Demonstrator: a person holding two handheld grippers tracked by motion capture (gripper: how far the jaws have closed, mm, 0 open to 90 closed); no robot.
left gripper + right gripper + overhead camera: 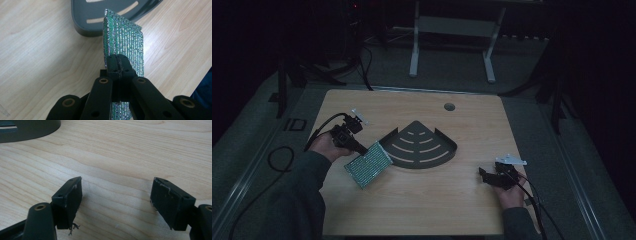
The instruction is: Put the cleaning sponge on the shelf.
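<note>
A flat pad with a glittering green and silver mesh surface [368,164] hangs tilted just above the wooden table [422,200], left of a dark fan-shaped slotted tray [419,145]. My left gripper [361,149] is shut on the pad's near edge. In the left gripper view the pad [125,42] stands edge-up beyond the closed left gripper [117,65], with the tray [97,17] behind it. My right gripper [486,176] rests low at the table's right, open and holding nothing. The right gripper view has my right gripper [116,195] over bare wood and the tray's rim [27,130] at top left.
A round cable hole [449,106] sits near the table's far edge. Cables trail from both grippers off the table's sides. White desk legs [414,50] stand on the floor beyond the table. The room around is dark.
</note>
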